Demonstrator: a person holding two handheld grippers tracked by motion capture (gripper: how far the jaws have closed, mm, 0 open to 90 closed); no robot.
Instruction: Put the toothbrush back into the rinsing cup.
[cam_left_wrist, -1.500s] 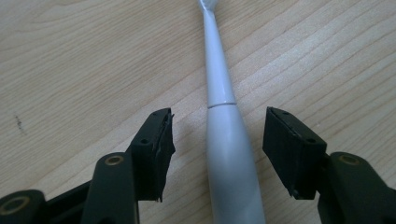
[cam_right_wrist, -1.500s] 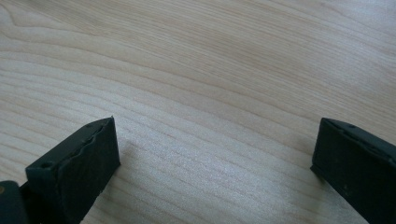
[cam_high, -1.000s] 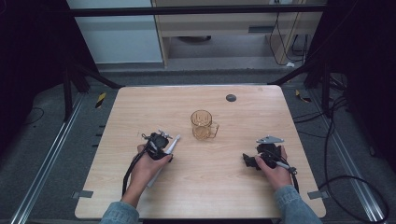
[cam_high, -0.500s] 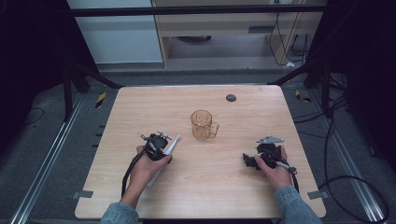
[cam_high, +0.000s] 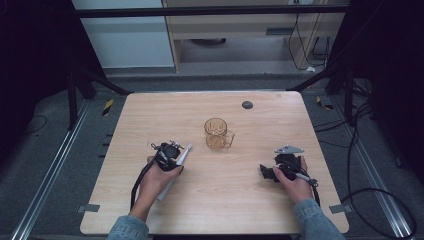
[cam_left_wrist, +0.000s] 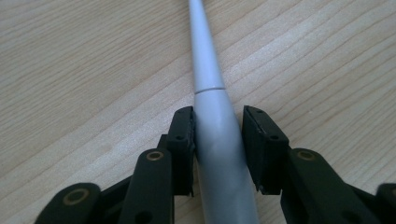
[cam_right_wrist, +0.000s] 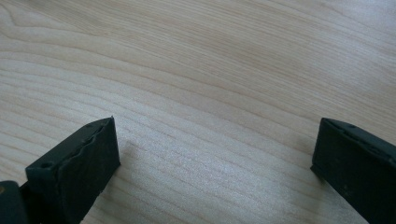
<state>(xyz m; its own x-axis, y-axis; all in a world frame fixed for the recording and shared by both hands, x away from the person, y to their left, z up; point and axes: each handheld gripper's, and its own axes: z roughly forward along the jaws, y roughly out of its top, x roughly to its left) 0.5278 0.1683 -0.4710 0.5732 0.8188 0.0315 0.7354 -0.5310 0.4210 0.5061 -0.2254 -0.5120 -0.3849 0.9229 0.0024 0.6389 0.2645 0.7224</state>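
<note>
the left hand-held gripper (cam_left_wrist: 217, 149) has just been closing and clamps a grey tapered stick (cam_left_wrist: 212, 93) lying on the table (cam_high: 250, 200), left of the amber mug (cam_high: 217, 134). gripped off-centre, the stick may swivel or slip. right hand-held gripper (cam_right_wrist: 212, 158) stands apart.

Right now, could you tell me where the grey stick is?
In the high view the grey stick lies left of the amber mug, between the left gripper's fingers, on the table.
</note>
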